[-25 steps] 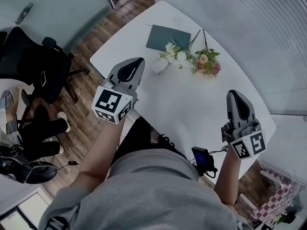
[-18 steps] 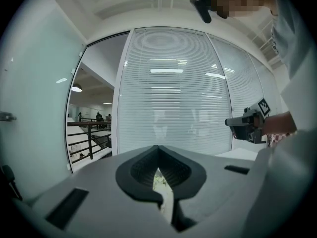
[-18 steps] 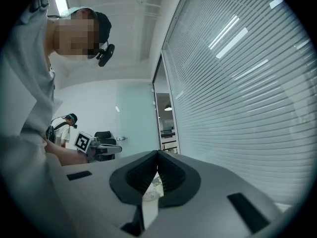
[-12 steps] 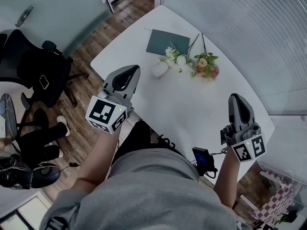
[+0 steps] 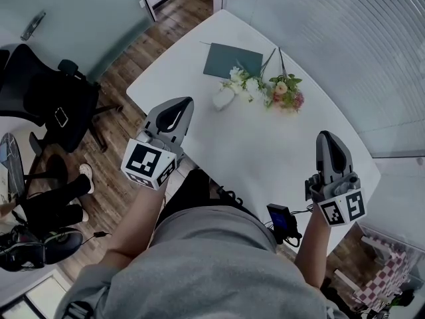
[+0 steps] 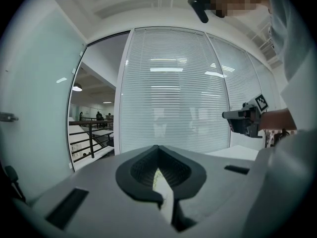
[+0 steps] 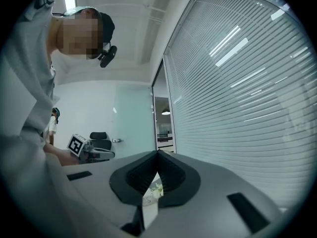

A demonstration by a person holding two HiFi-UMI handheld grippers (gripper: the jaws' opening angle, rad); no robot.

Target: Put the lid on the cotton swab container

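Both grippers hover over the near part of the white table (image 5: 279, 145) and hold nothing. My left gripper (image 5: 184, 102) hangs above the table's left edge with its jaws shut; its own view shows the left gripper (image 6: 158, 148) pointing at a blind-covered glass wall. My right gripper (image 5: 326, 135) is shut over the table's right side. The right gripper view shows that right gripper (image 7: 158, 153) with its tips together. A small white object (image 5: 222, 98) lies by the flowers (image 5: 269, 85) at the far side; I cannot tell whether it is the container. No lid is visible.
A dark notebook (image 5: 232, 60) lies beyond the flowers. A black office chair (image 5: 46, 92) and a seated person's legs (image 5: 56, 185) are on the wood floor at the left. A black device with a cable (image 5: 279, 221) hangs at the near table edge. Glass walls stand behind.
My left gripper has drifted a little down and back toward the body. The right gripper has hardly moved. Both stay shut.
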